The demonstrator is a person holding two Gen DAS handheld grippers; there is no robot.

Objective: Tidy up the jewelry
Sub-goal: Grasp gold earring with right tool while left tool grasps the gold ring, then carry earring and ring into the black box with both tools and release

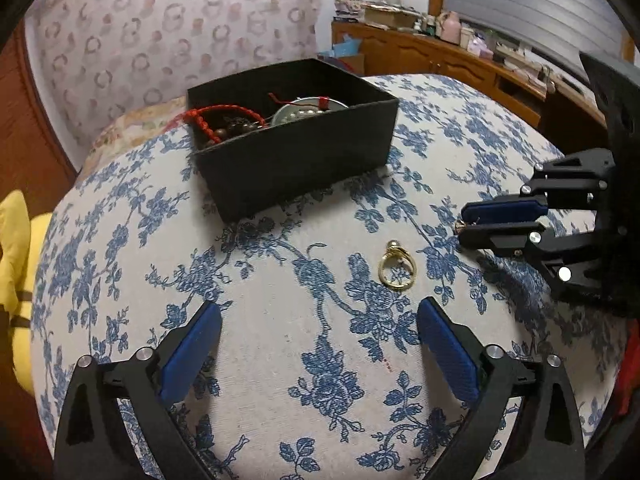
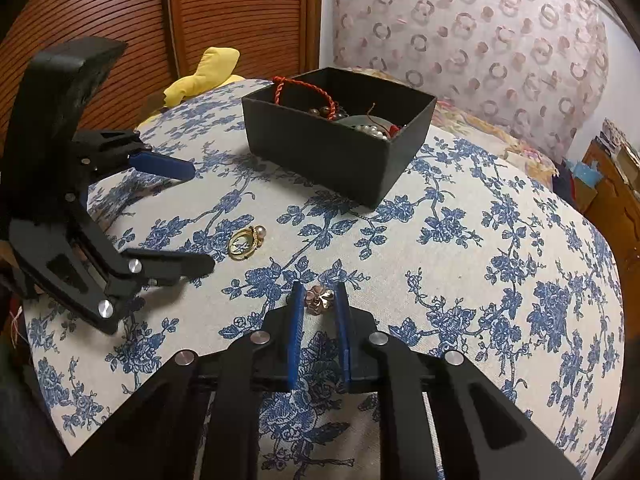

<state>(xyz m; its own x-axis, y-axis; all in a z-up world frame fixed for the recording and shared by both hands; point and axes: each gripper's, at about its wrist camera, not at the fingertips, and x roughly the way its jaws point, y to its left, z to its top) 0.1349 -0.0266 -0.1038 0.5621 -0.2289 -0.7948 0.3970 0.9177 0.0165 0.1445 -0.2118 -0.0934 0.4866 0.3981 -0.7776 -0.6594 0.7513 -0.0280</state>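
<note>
A black open box (image 1: 304, 156) (image 2: 328, 152) sits on the blue floral cloth and holds red cord bracelets, beads and pearls. A gold ring with a pearl (image 1: 397, 266) (image 2: 244, 242) lies on the cloth, just ahead of my open left gripper (image 1: 320, 320), between its fingertips' line and the box. In the right wrist view the left gripper (image 2: 202, 218) shows open beside the ring. My right gripper (image 2: 319, 295) is shut on a small rose-gold flower earring (image 2: 319, 296) at its fingertips. It shows in the left wrist view (image 1: 460, 224) at the right.
The floral cloth (image 1: 280, 340) covers a rounded surface that falls away at the edges. A yellow cushion (image 2: 200, 76) lies at the far left edge. A wooden slatted door (image 2: 120, 8) and a wooden sideboard (image 1: 440, 56) with clutter stand beyond.
</note>
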